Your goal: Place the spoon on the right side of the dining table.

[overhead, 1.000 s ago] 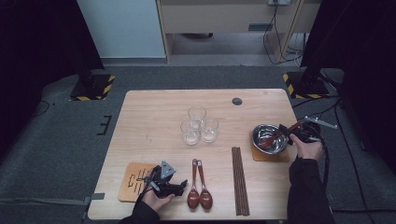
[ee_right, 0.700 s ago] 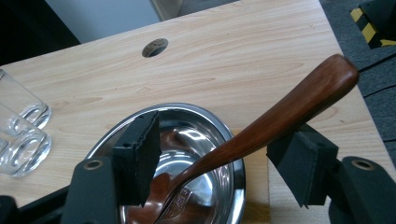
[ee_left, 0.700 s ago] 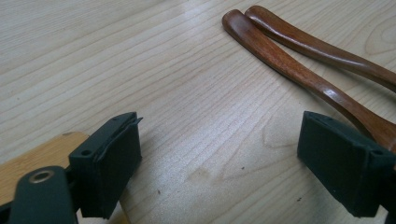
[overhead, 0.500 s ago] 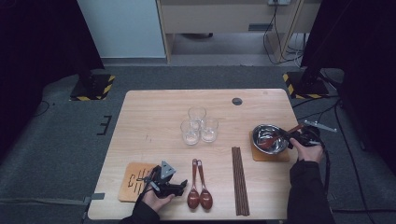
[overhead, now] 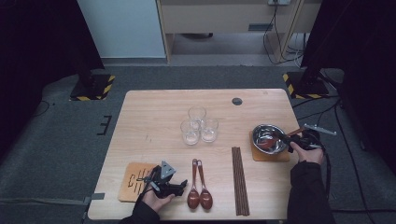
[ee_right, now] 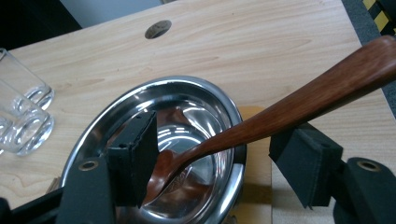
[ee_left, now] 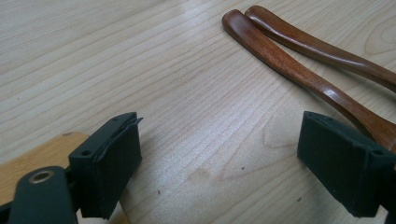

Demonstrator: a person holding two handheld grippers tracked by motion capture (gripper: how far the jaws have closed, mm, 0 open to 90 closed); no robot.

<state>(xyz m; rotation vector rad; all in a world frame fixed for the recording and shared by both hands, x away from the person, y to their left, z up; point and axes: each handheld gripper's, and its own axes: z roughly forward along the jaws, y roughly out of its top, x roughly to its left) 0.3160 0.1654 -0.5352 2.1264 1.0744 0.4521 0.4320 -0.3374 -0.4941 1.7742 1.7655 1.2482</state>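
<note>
While one spoon rests in the bowl, two spoons (paired) lie apart.

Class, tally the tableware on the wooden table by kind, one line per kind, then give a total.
Wooden spoons: 3
Glasses: 3
Metal bowl: 1
Wooden coasters: 2
Chopstick bundle: 1
Total: 10

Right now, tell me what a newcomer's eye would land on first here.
The shiny steel bowl at the table's right edge, with a wooden spoon leaning in it, handle over the rim between the right gripper's open jaws. Next, three clear glasses clustered mid-table, and two wooden spoons near the front edge beside the left gripper.
</note>
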